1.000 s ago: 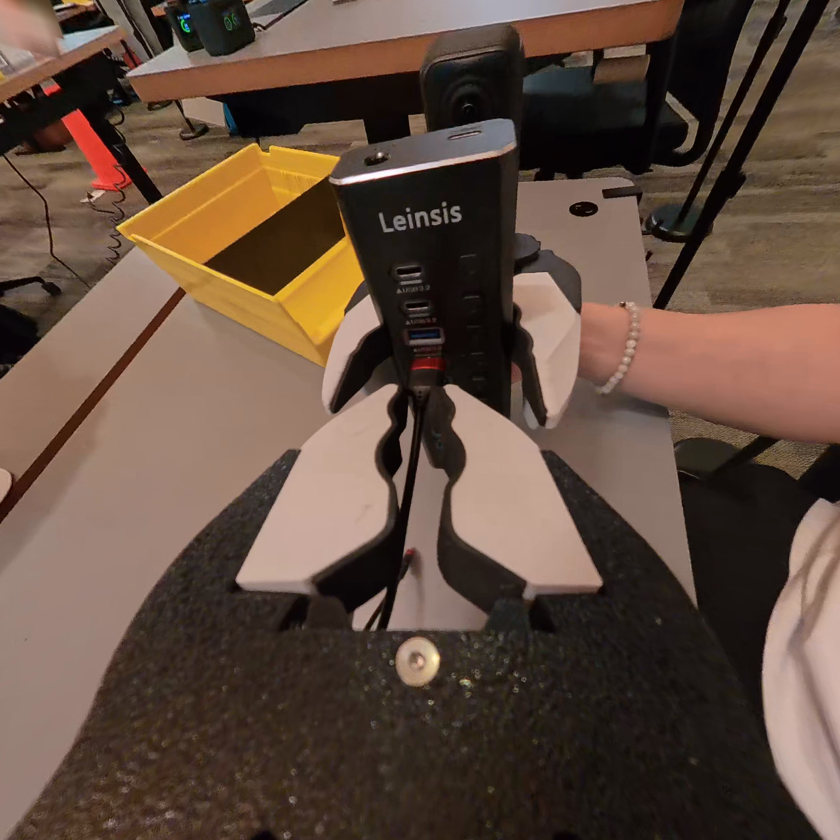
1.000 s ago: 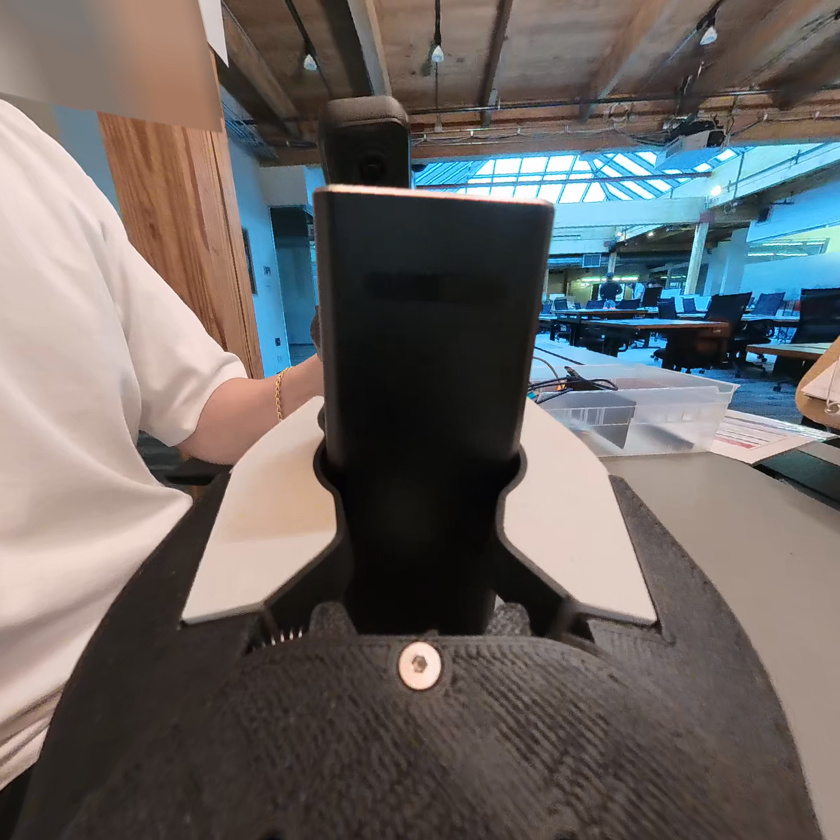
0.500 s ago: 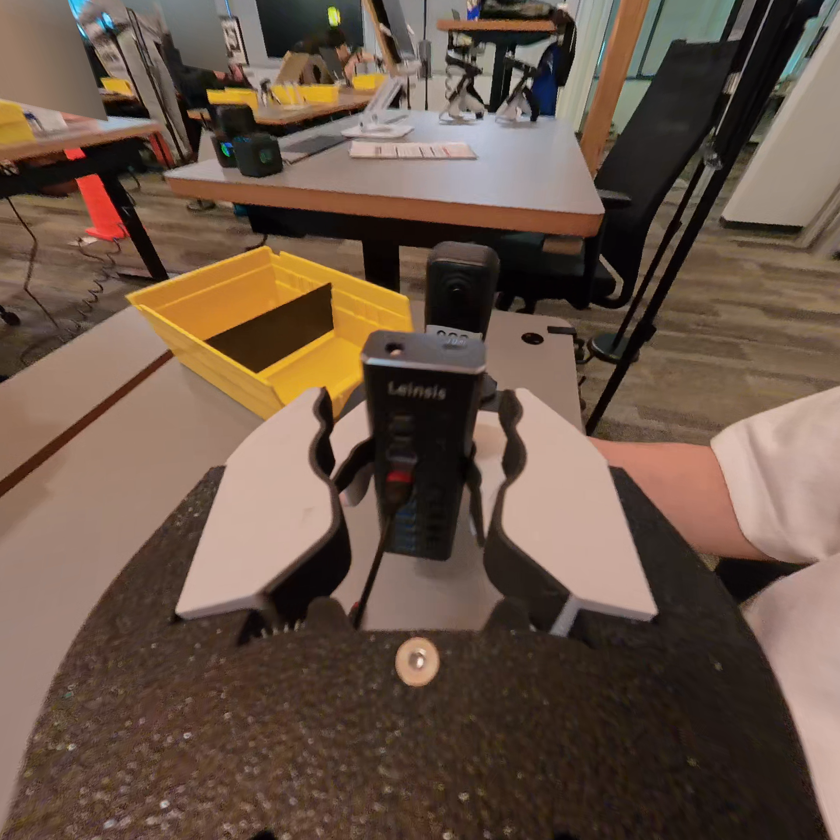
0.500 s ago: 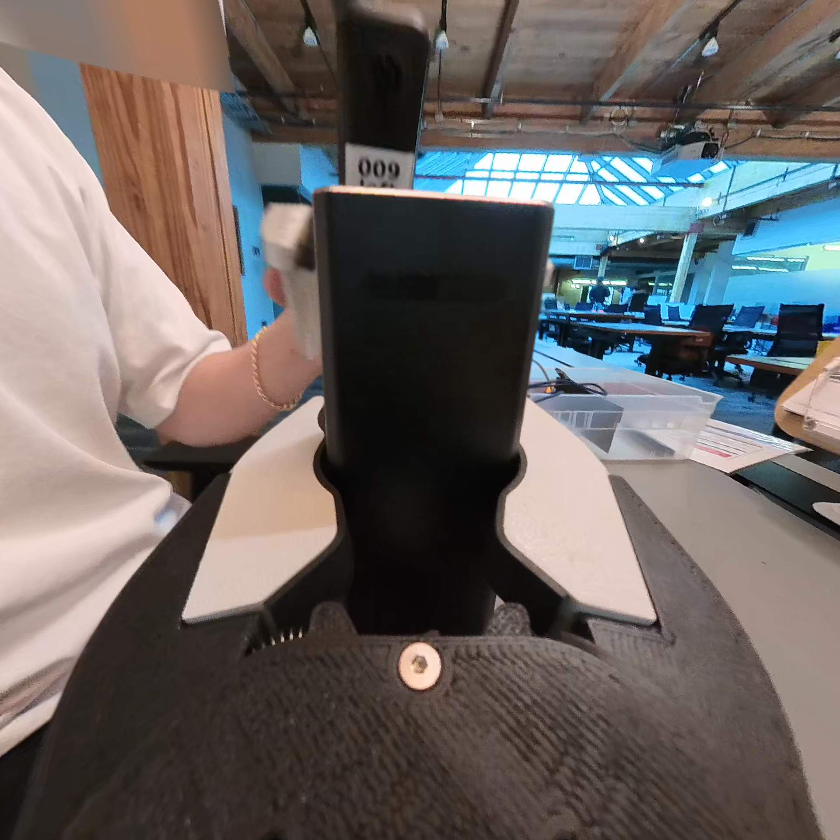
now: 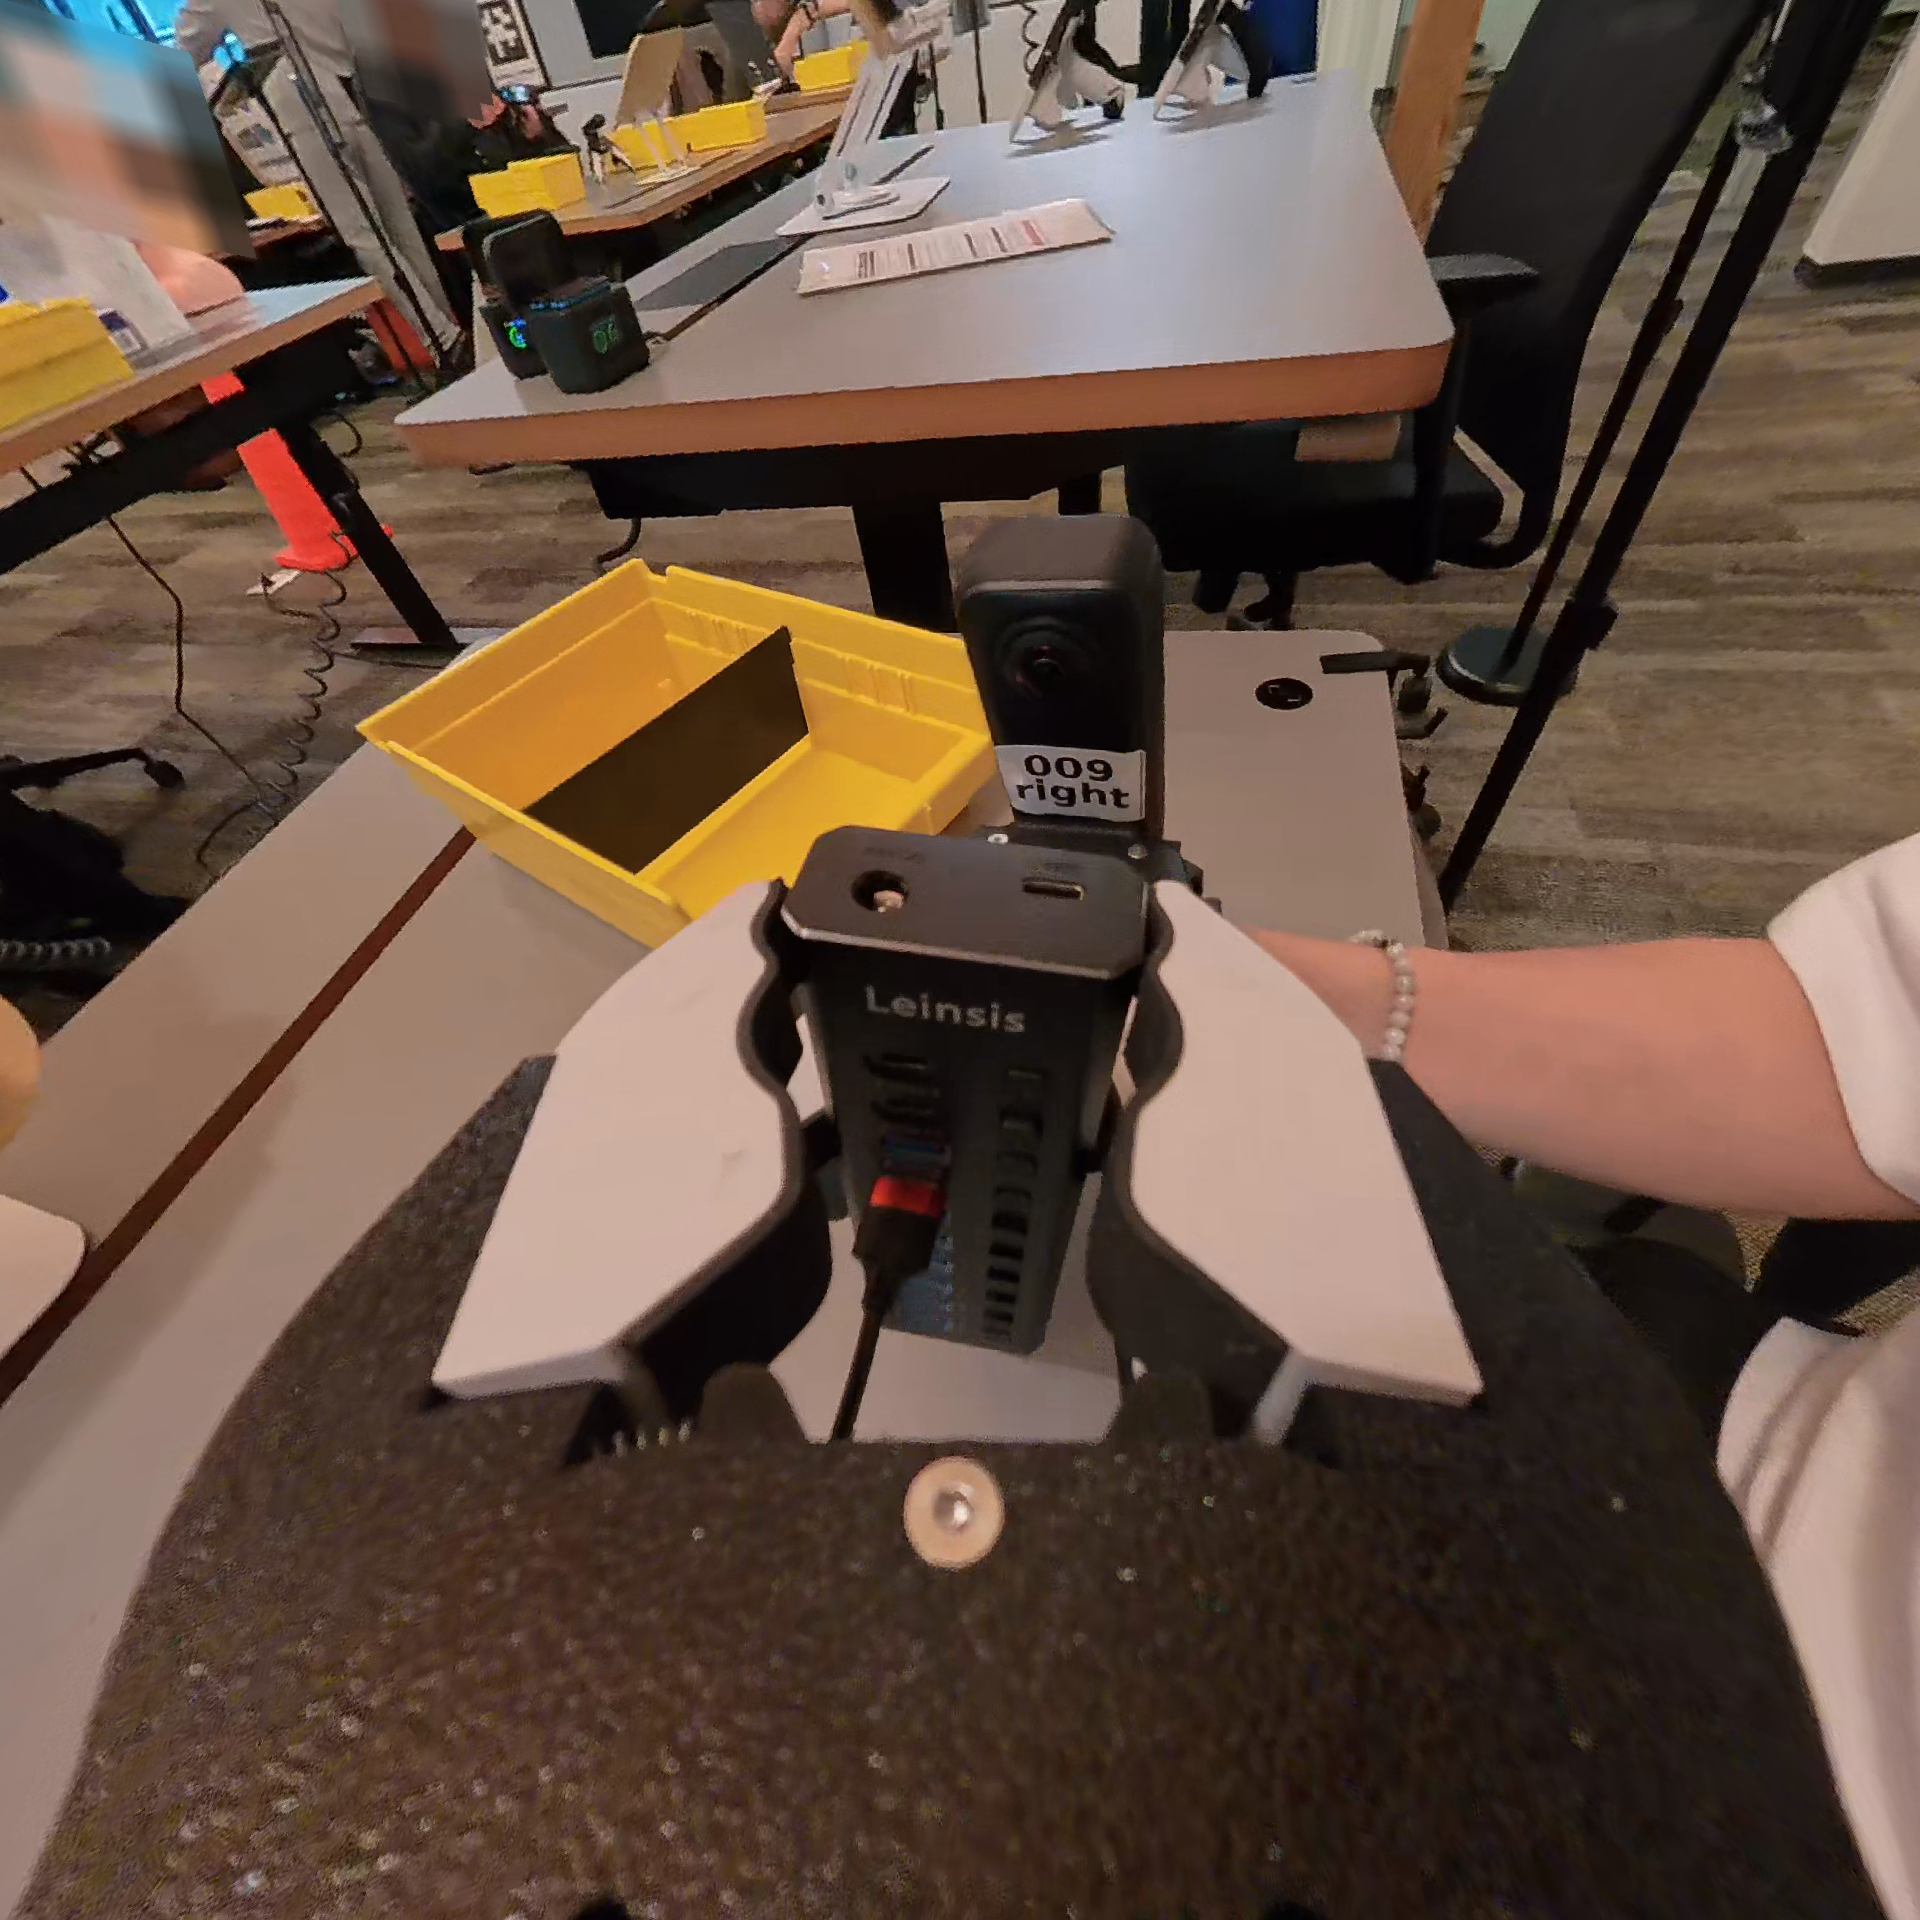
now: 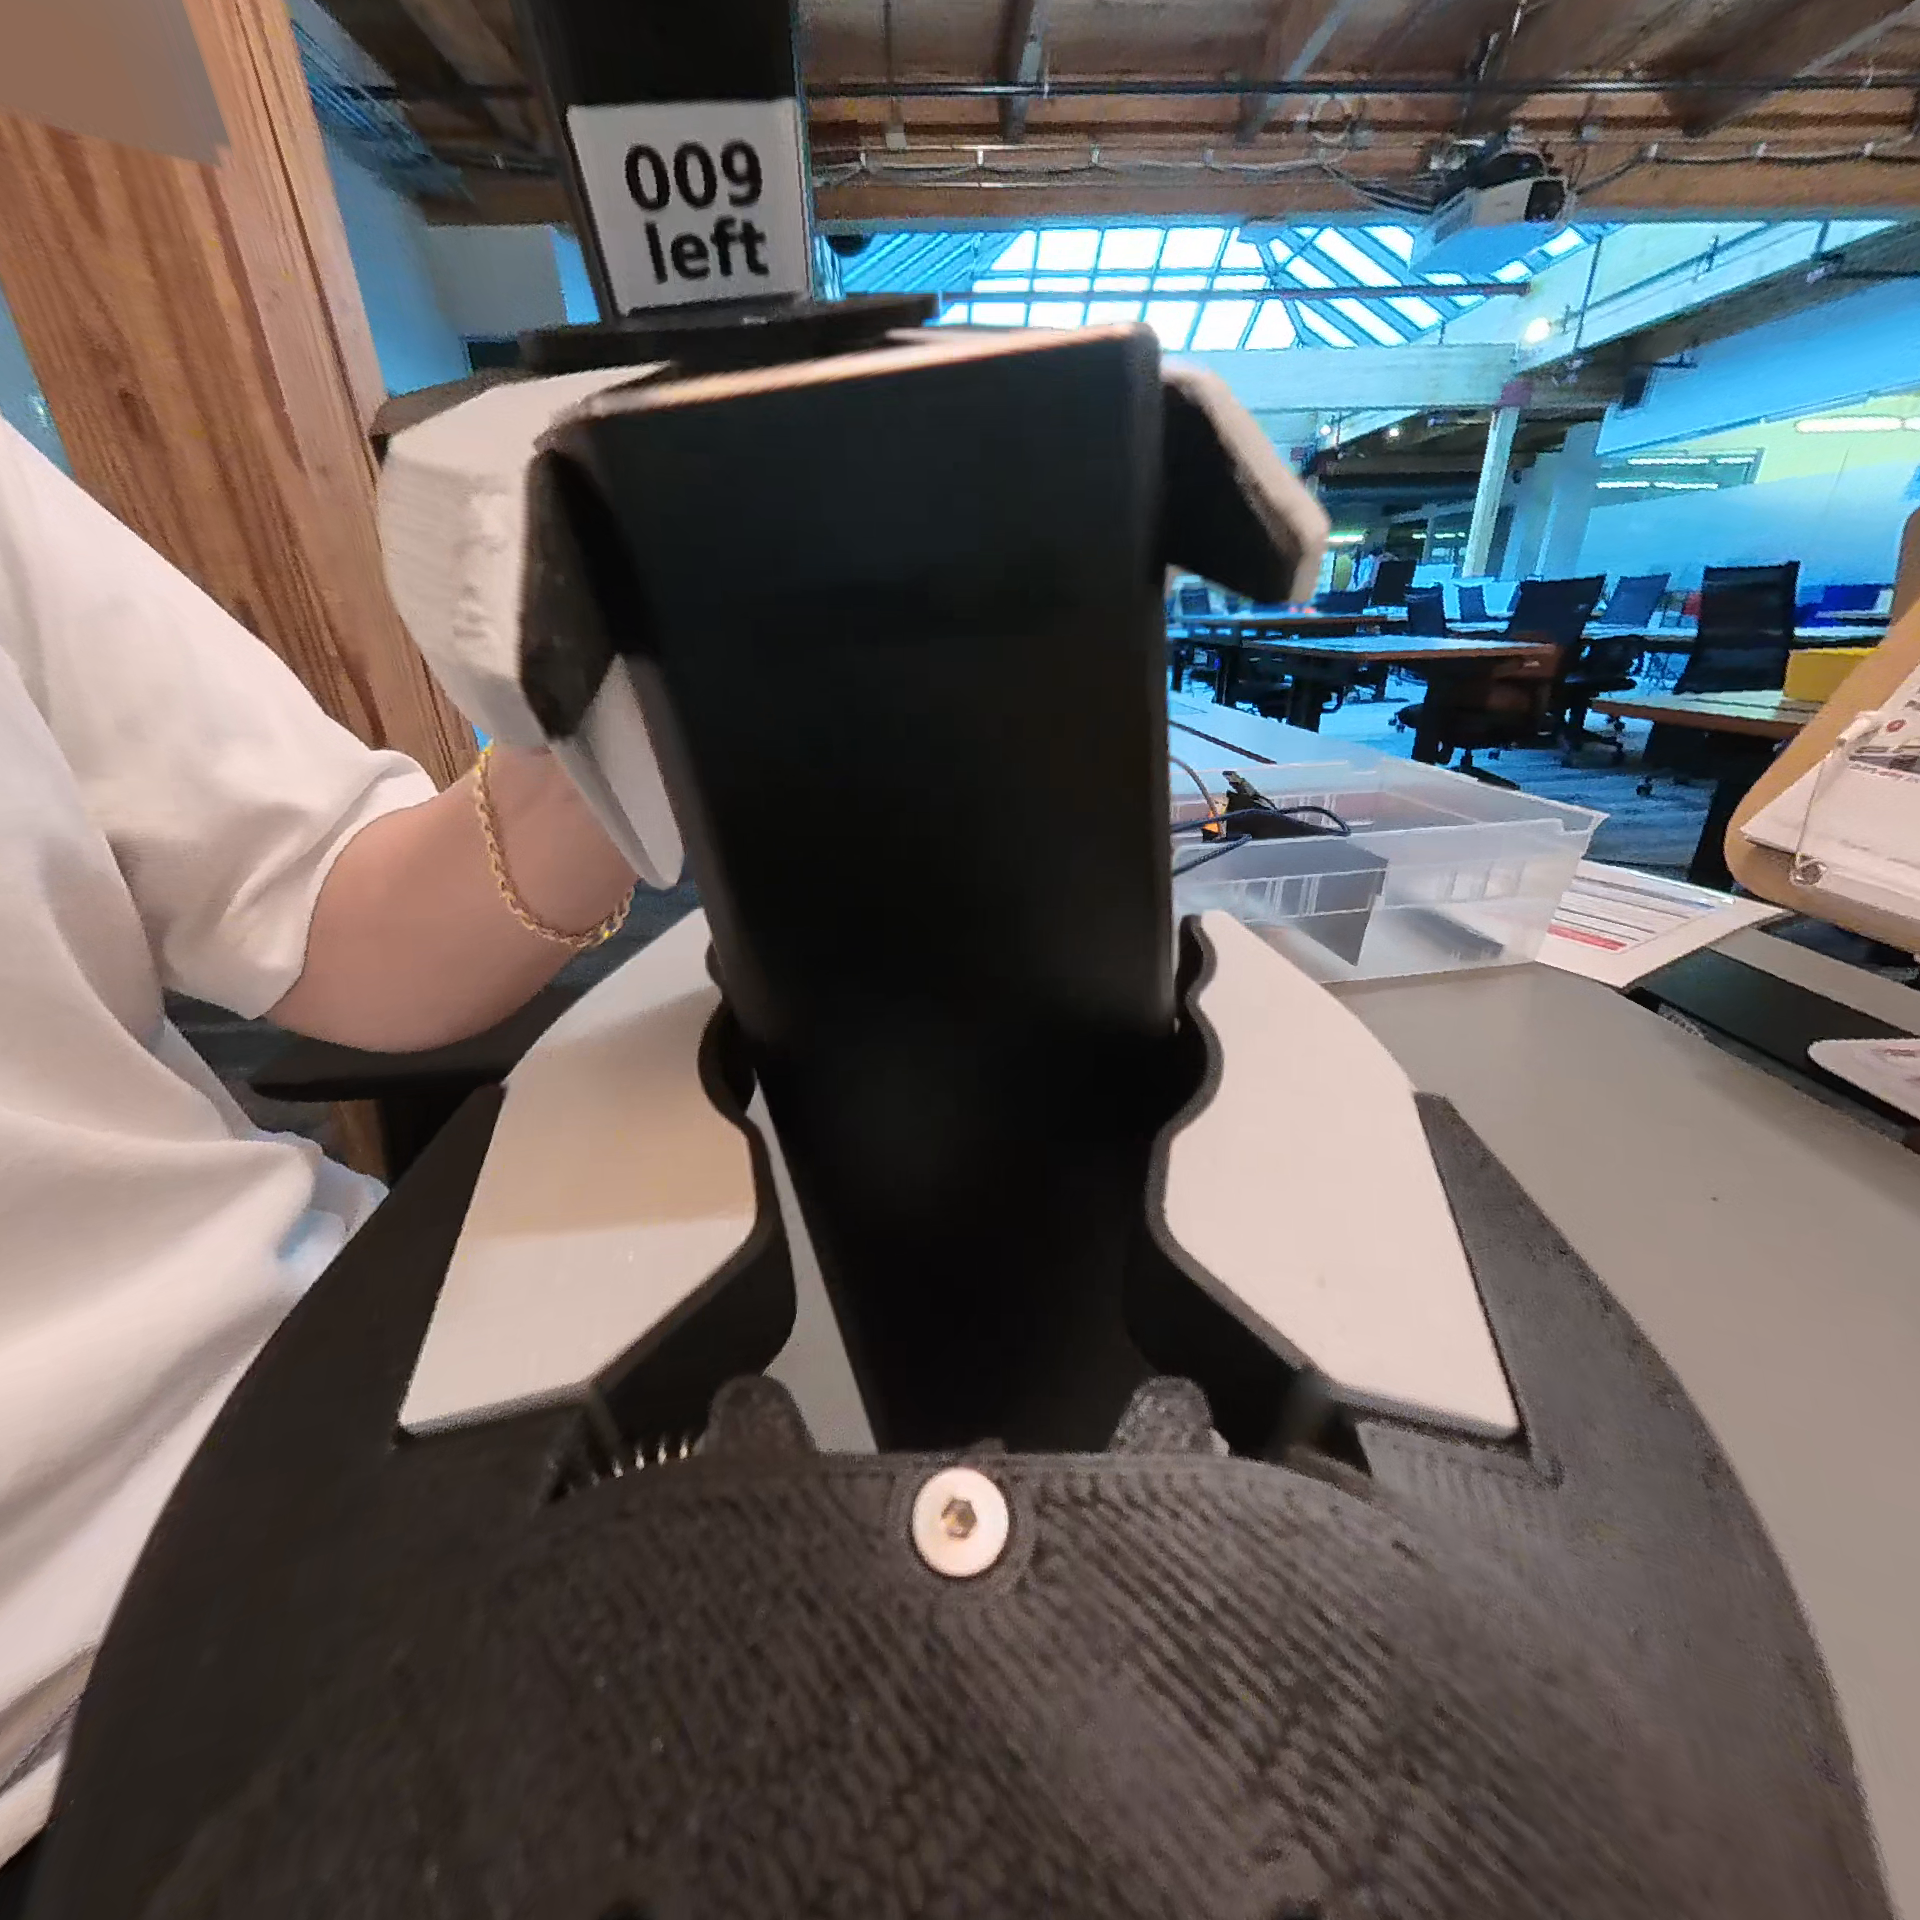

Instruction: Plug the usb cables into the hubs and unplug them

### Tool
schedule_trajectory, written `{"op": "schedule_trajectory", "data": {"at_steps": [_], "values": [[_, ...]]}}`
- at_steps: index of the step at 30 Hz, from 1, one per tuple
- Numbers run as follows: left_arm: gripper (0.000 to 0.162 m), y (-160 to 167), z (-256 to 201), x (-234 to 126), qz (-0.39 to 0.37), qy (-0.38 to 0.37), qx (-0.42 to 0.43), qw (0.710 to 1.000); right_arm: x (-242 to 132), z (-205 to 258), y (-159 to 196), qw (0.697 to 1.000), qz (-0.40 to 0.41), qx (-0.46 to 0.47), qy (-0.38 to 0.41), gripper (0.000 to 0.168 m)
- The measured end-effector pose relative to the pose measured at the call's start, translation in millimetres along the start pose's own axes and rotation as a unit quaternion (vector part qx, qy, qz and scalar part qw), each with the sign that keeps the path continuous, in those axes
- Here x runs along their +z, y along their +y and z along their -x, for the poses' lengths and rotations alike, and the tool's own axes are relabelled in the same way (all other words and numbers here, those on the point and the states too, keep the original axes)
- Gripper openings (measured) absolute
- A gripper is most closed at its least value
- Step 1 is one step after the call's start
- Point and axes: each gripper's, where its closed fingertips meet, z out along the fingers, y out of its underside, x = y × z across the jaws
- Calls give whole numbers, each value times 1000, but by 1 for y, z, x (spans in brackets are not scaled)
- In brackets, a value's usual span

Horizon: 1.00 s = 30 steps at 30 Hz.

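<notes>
The black multi-port USB hub stands upright on the grey table, its long axis vertical and its port face turned toward the left gripper. A black USB cable with a red-collared plug sits in one of the middle ports and trails down toward the camera.

The left gripper's pale fingers bracket the hub's upper body on both sides, spread wide around it; whether they actually touch its sides I cannot tell, though they look just off it. From the opposite side the right gripper flanks the hub's plain back lower down, its jaws also spread, with visible gaps at the base (so it seems to have let go, or nearly).

The plug lies below and between the left fingers, straight ahead of that gripper, making the left the nearer one for pulling it. A yellow bin sits well behind.
</notes>
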Motion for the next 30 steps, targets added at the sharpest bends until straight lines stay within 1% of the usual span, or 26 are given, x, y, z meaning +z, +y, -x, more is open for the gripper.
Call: {"op": "schedule_trajectory", "data": {"at_steps": [3,4,5,8,10,13,14,15,16,17,18,20,24,25,27,28,30], "values": [[60,-5,2,-2,2,4,7,1000,2,-1,3,1000,21,-7,12,83],[60,-7,3,-2,0,5,5,1000,3,-3,2,1000,22,-9,18,82],[60,-9,2,-2,-5,10,1,1000,3,-4,1,999,23,-9,22,75],[61,-10,-1,-3,-8,32,7,999,5,-3,4,998,50,-32,29,74],[60,-11,-2,-6,-8,39,13,999,5,-4,-1,998,26,-41,30,74],[64,-19,-1,-23,-29,44,21,998,0,2,-12,999,-23,-30,-1,74],[62,-20,0,-31,-35,44,21,998,-4,1,-16,999,-39,-32,-1,74],[49,-19,2,-39,-40,42,15,998,-8,3,-20,998,-51,-33,-9,74],[27,-15,5,-46,-37,40,6,998,-11,4,-23,997,-58,-40,-12,77],[19,-10,6,-51,-30,42,-4,999,-14,6,-26,997,-62,-51,-14,74],[18,-4,7,-53,-21,44,-14,999,-15,8,-28,996,-64,-63,-17,74],[23,8,6,-53,1,47,-27,999,-16,11,-30,994,-64,-81,-18,74],[27,20,-2,-44,37,30,9,999,-13,17,-29,993,-49,-100,-26,74],[26,22,-3,-41,43,25,19,999,-12,18,-28,994,-42,-102,-25,74],[13,23,-5,-37,41,19,38,998,-10,19,-26,994,-33,-105,-25,74],[9,21,-7,-36,33,21,42,998,-9,19,-26,994,-32,-105,-24,74],[9,20,-7,-35,23,14,45,999,-10,19,-27,994,-36,-99,-24,74]]}}
